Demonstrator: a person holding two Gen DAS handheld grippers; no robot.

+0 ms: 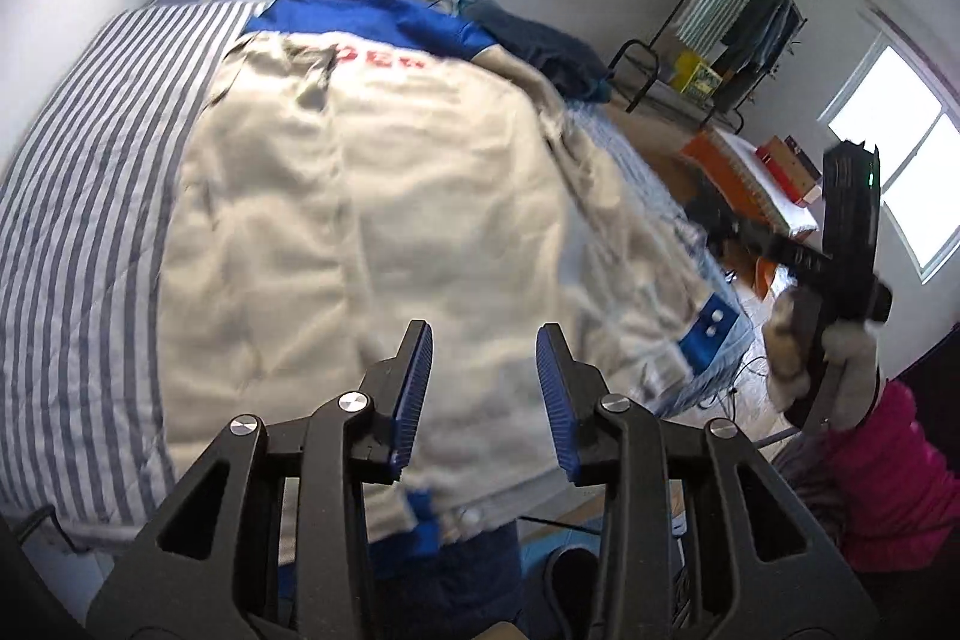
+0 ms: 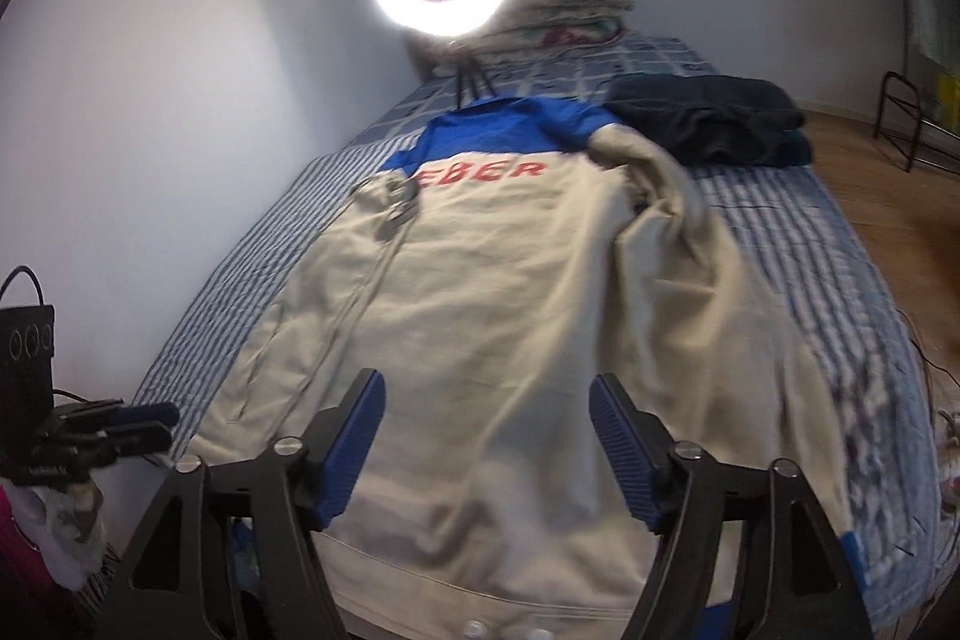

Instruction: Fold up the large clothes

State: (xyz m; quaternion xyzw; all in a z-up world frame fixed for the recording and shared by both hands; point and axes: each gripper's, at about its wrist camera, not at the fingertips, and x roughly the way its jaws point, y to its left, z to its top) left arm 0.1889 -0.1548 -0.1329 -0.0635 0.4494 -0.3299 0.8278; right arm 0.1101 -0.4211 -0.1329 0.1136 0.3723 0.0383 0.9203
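Both grippers, left gripper [image 1: 485,391] and right gripper [image 2: 487,445], hang open and empty above the beige-and-blue jacket [image 2: 480,316] lying back-up across the centre of the striped bed [image 2: 798,244], so a sleeve fold looks next, needing a fresh pinch on the sleeve [image 2: 738,316] at right.
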